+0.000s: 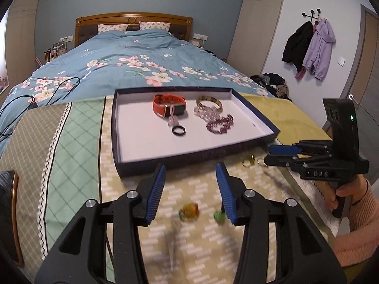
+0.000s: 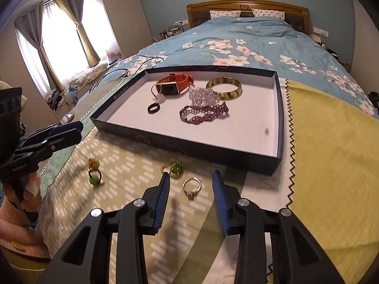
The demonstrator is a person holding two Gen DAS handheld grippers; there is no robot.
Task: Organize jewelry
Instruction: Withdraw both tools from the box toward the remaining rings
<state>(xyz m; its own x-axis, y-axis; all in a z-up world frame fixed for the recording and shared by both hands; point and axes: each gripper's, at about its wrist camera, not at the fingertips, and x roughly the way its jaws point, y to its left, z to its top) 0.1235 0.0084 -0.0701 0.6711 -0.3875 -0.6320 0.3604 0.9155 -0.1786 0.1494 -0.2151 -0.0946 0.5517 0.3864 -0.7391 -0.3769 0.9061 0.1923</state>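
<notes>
Step in hand: you are between picks; four rings lie loose on the patterned cloth on the bed, not yet in the tray [image 2: 279, 127].
Left tool [image 1: 190, 189]: jaws wide, empty, above a yellow-stone ring [image 1: 188, 211] and a green-stone ring [image 1: 218, 215], both blurred.
Tray contents: orange watch [image 2: 174, 85] far left, black ring [image 2: 154, 108] nearer the front edge, clear bead bracelet [image 2: 203, 95], purple bead bracelet [image 2: 203, 113], horn-pattern bangle [image 2: 223, 88] far right.
Right tool [image 2: 190, 189]: jaws wide, empty, straddling a gold ring [image 2: 191, 187]; a green beaded ring [image 2: 174, 168] lies just left.
Next move: probably lower, close gently on the thin band, then lift it over the tray wall.
Writing: "DAS" on the right tool's body; the tray's print is too small to read.
</notes>
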